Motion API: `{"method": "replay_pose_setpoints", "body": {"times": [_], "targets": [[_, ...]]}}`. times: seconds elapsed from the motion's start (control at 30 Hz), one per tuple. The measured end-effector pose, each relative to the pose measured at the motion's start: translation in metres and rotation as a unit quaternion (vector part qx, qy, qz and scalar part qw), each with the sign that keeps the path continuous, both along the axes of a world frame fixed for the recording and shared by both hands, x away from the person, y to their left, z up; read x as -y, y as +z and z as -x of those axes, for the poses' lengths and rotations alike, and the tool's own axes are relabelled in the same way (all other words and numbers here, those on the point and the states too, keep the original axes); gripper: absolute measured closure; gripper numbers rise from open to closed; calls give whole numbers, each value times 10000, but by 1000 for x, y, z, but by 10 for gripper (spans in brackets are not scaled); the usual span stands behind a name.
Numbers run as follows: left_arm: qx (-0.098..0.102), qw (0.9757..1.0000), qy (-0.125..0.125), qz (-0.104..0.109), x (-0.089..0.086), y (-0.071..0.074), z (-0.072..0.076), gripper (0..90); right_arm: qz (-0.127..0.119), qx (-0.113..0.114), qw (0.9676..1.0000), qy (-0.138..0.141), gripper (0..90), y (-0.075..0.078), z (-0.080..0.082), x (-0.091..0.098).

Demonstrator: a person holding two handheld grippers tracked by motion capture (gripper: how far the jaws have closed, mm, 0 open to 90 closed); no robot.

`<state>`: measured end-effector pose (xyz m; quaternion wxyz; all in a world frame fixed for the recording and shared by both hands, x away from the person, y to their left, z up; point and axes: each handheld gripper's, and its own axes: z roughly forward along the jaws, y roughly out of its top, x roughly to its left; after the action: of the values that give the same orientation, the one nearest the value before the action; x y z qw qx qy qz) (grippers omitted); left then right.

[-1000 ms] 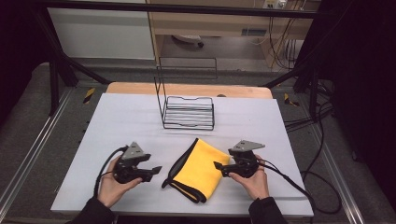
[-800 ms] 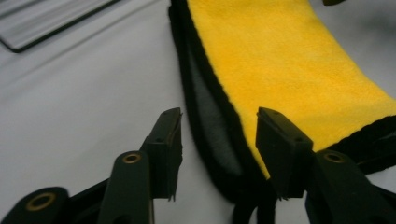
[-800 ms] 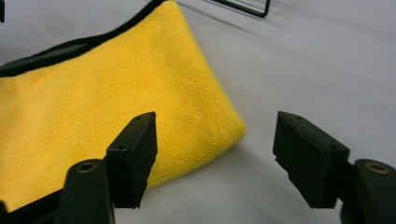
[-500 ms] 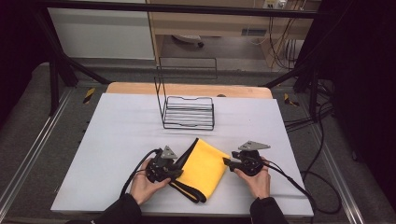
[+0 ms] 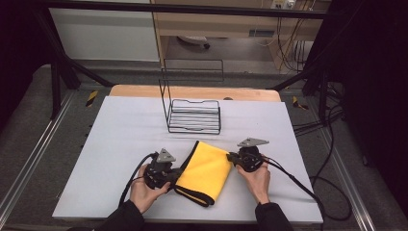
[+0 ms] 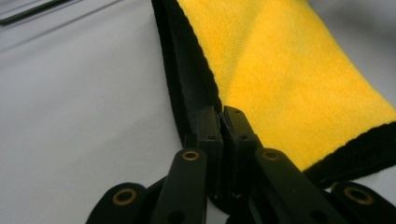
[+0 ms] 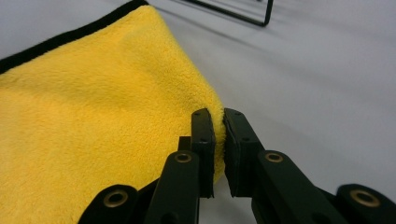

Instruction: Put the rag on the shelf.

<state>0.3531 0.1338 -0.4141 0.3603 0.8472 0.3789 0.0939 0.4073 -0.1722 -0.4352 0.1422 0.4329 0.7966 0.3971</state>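
Both grippers have been brought in against the yellow towel (image 5: 204,171) at lower centre of the high view, jaws just closing: left gripper (image 5: 179,173) at its left edge, right gripper (image 5: 230,157) at its right. Left gripper view: black hem (image 6: 187,93) is pinched. Right gripper view: the yellow fold (image 7: 140,107) is pinched on the desk (image 7: 317,84).

On the white table sheet (image 5: 110,139), toward the near edge and a little right of the middle: folded yellow microfibre cloth with black trim (image 5: 206,169). Touching its left edge: left gripper (image 5: 177,174); touching its right corner: right gripper (image 5: 232,157), with the cloth between the two. Behind the cloth, near but apart: black wire rack (image 5: 195,116), standing on the same sheet. Beyond the rack, along the far edge: bare wooden tabletop strip (image 5: 144,91)
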Motion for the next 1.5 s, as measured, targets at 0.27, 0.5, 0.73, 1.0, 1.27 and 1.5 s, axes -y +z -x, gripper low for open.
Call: {"method": "replay_pose_setpoints", "body": {"times": [0.27,0.5,0.73,1.0,1.27,1.5], "targets": [[-90,9999,66,-72,-8,-20,-13,524,295,73,9995,-55,659,-5,-10,-8],[-302,9994,-155,-43,0,-28,-11,495,320,86,9993,-201,482,-3,-1,-7],[-684,9974,-101,213,1,-29,-10,688,-43,-354,9991,-226,753,-15,-11,-13],[-495,9987,93,94,5,-25,5,760,-277,-76,9993,222,834,-11,-26,-17],[-209,9994,261,111,5,-27,14,690,25,137,9976,681,795,-13,-49,-41],[-15,9999,115,125,-5,-13,7,517,-323,321,9975,540,523,9,-30,-20]]}}
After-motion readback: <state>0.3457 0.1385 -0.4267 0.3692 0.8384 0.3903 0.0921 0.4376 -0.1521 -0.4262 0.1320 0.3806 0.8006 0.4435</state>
